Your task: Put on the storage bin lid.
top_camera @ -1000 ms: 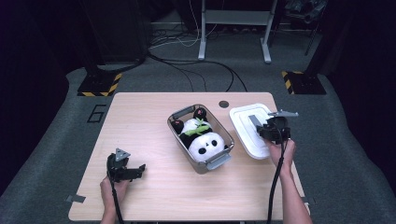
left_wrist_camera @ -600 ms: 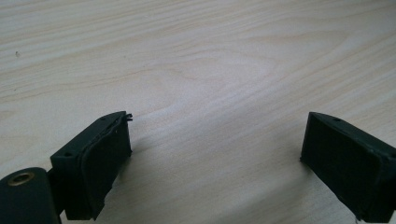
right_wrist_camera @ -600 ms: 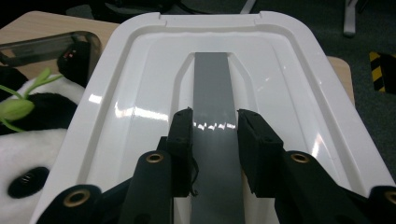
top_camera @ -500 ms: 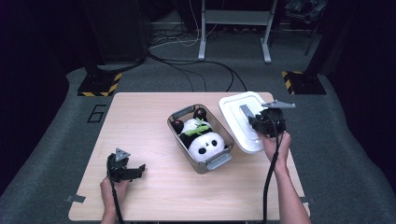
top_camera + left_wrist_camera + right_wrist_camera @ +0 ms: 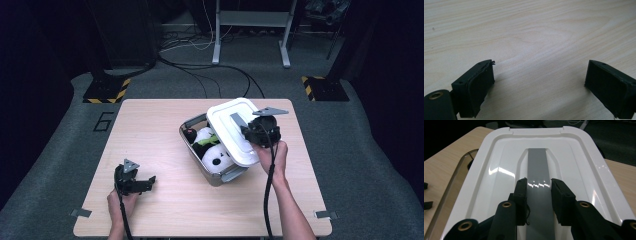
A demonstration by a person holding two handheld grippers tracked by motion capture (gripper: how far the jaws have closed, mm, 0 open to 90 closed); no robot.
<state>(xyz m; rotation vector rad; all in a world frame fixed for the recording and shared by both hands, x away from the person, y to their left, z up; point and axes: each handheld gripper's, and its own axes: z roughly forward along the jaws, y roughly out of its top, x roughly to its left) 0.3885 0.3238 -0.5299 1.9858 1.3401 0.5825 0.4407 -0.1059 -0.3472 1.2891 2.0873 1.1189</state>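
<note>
Glossy white lid (image 5: 499, 170) with grey handle strip (image 5: 537, 170), right gripper (image 5: 539, 192) clamped on that strip, lid tilted over toy-filled bin (image 5: 200, 150), left gripper (image 5: 539, 82) spread apart over bare table (image 5: 524, 30)

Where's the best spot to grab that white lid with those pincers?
By the raised grey handle bar along the middle of the white lid, coming from above with one jaw on each side. It looks like the only narrow ridge; the right gripper already straddles it that way.
</note>
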